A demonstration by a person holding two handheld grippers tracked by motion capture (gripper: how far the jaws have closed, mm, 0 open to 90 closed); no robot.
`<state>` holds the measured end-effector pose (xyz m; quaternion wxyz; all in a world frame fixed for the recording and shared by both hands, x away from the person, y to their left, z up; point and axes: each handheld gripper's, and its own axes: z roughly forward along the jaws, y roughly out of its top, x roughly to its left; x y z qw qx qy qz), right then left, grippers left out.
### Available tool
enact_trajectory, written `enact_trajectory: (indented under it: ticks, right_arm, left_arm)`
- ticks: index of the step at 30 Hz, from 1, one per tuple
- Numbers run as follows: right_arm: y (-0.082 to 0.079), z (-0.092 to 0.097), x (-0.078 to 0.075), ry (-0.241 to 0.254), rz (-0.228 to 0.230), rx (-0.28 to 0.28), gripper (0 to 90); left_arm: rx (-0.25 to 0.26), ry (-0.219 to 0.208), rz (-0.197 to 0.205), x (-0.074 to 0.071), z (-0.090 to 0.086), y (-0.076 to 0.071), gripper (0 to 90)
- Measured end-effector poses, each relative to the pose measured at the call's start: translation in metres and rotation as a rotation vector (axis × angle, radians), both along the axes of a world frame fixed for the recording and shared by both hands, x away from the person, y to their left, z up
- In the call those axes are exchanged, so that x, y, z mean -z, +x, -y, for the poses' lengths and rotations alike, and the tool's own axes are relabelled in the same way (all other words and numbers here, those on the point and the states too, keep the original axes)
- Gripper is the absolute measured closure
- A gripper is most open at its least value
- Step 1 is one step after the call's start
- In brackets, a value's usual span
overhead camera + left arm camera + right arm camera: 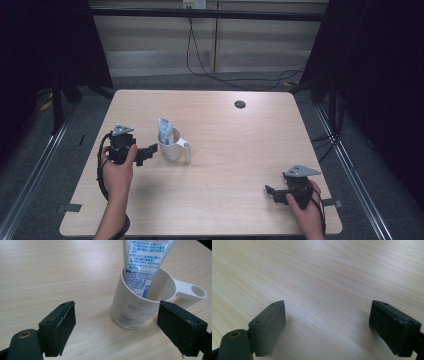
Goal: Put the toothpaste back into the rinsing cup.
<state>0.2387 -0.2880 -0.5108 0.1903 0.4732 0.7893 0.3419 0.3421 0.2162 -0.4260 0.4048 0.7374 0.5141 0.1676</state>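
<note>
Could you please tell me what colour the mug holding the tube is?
The mug is white, seen best in the left gripper view.

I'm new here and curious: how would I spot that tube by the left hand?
On the wooden table, find the white mug beside the left hand-held gripper. The tube stands in it, white with blue print.

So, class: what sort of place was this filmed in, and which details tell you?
Probably a lab or recording booth: a bare wooden table ringed by dark curtains, cables trailing from a wall socket, and only a white mug holding a tube.
</note>
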Motion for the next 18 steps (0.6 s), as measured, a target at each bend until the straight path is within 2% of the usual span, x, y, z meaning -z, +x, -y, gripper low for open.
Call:
enact_trajectory:
  ticks: [18]
  right_arm:
    - [0.000, 0.000, 0.000, 0.000, -0.001, 0.001, 13.4]
  left_arm:
    - [0.015, 0.025, -0.015, 0.027, -0.011, -0.009, 15.6]
